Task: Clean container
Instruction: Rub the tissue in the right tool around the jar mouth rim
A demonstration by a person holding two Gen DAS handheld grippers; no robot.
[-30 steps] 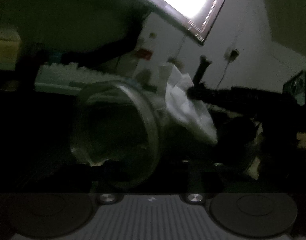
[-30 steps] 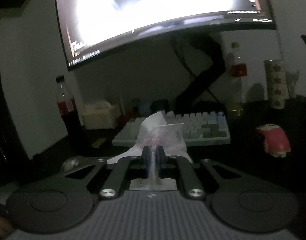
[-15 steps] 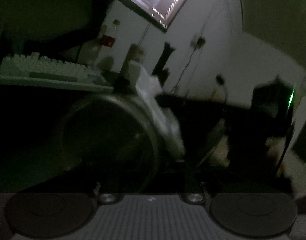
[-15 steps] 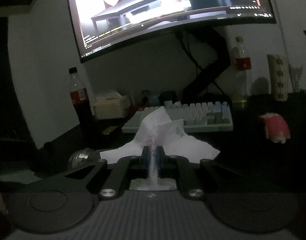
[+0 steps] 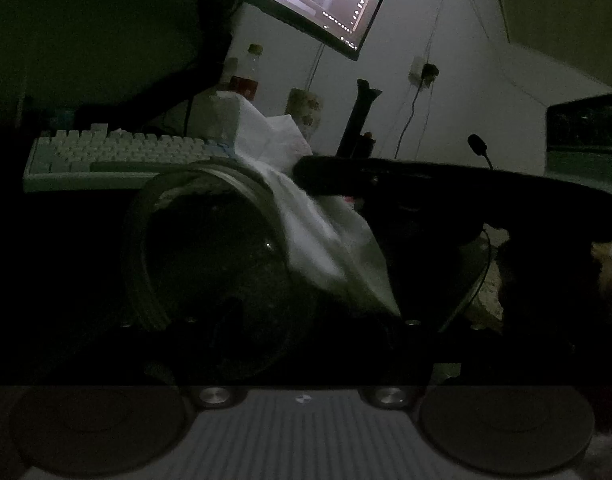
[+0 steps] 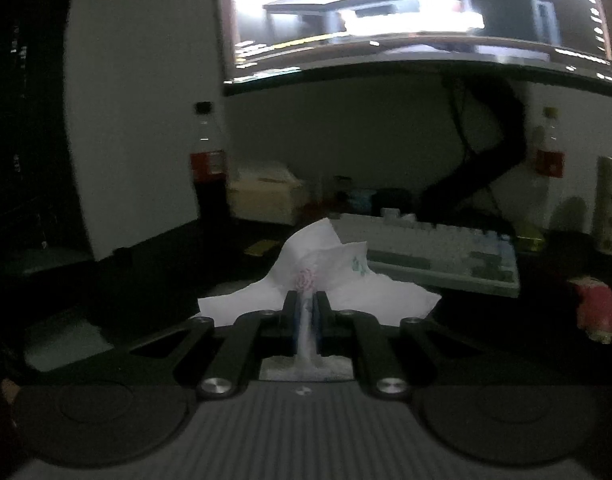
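We have the clear jar (image 5: 209,264) lying on its side close in front of the left gripper (image 5: 301,344), whose jaws are opening, and in this gloom we cannot tell whether they grip it, so it may roll along the dark worktop (image 5: 57,248). Our right gripper (image 6: 306,312) has its jaws clamped tight on the white tissue (image 6: 326,276), which drapes against the jar's rim. The thin paper may snag on the threads and tear, or shove the jar towards the keyboard (image 5: 117,152).
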